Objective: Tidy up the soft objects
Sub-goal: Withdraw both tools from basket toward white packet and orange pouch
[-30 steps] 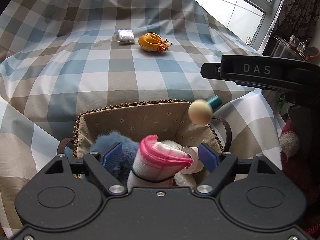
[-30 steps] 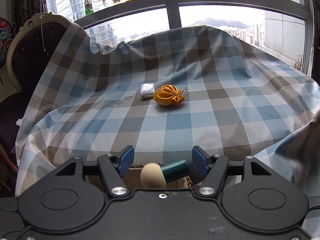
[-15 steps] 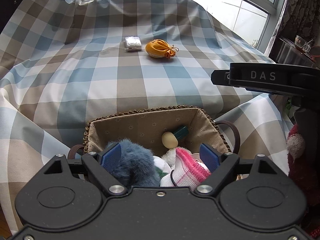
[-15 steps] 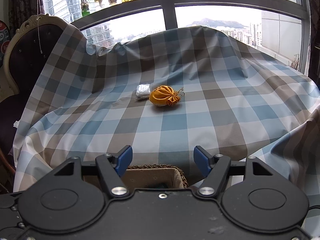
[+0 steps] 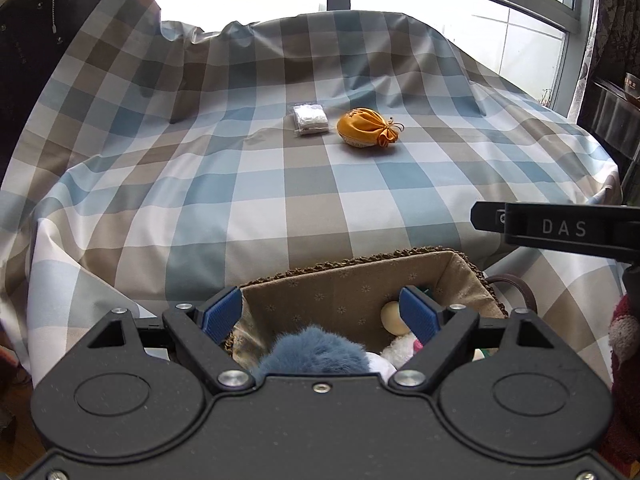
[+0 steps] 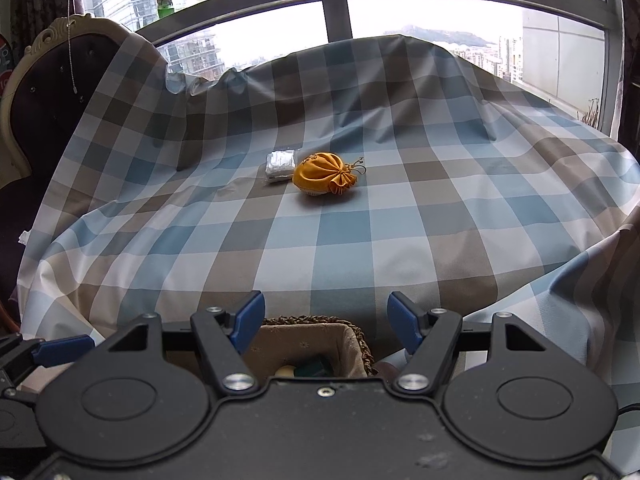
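A lined wicker basket (image 5: 348, 276) (image 6: 352, 330) sits at the near edge of the checked cloth. Inside lie a blue fluffy toy (image 5: 312, 352), a white and pink soft item (image 5: 400, 350) and a cream-headed, teal-handled object (image 5: 390, 314) (image 6: 308, 369). My left gripper (image 5: 320, 314) hovers open above the basket, with nothing between its fingers. My right gripper (image 6: 326, 322) is open and empty over the basket's far rim. Far out on the cloth rest an orange drawstring pouch (image 5: 366, 133) (image 6: 324, 180) and a white packet (image 5: 310, 119) (image 6: 280, 164).
The checked cloth (image 5: 280, 200) covers the whole surface and drapes over the edges. A dark padded chair (image 6: 44, 92) stands at the left. A window (image 6: 336, 0) runs behind. The right gripper's body (image 5: 560, 232) crosses the right side of the left wrist view.
The pink and white item left my left gripper and lies in the basket. The cream-headed object dropped from my right gripper into the basket. The left view tilted up toward the table.
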A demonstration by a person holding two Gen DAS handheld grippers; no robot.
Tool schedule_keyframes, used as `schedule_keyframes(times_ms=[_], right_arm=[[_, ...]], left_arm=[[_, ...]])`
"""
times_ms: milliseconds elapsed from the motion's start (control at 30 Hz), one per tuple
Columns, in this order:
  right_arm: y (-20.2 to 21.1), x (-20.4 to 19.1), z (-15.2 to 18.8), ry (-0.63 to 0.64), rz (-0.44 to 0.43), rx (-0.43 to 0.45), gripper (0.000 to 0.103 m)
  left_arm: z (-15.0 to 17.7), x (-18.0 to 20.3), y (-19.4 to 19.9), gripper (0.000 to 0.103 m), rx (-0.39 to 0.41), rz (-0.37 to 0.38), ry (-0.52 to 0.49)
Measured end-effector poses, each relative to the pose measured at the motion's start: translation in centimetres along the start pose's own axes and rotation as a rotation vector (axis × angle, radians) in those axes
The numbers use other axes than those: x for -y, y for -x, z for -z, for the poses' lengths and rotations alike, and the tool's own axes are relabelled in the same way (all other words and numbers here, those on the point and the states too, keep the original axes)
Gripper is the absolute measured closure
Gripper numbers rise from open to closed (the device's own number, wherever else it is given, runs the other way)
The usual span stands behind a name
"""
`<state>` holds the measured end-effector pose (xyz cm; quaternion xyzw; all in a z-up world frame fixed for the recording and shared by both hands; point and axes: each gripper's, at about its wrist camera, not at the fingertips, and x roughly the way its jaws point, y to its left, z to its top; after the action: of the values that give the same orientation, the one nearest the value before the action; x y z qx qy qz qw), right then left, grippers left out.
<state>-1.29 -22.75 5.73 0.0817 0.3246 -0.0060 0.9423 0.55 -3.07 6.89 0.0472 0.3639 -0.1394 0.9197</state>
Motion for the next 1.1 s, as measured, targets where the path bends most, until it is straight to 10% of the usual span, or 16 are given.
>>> schedule_keyframes(times_ms=[533, 1100], right_arm=[[-6.1, -0.2, -3.6, 0.086, 0.030, 0.047, 0.021], [-14.2, -2.9, -5.2, 0.248, 0.106, 0.062, 0.001]], left_arm=[[-7.5, -3.7, -7.1, 0.018, 0.116, -0.140, -0.061], [-10.5, -5.4, -16.7, 0.017, 0.041, -0.140, -0.084]])
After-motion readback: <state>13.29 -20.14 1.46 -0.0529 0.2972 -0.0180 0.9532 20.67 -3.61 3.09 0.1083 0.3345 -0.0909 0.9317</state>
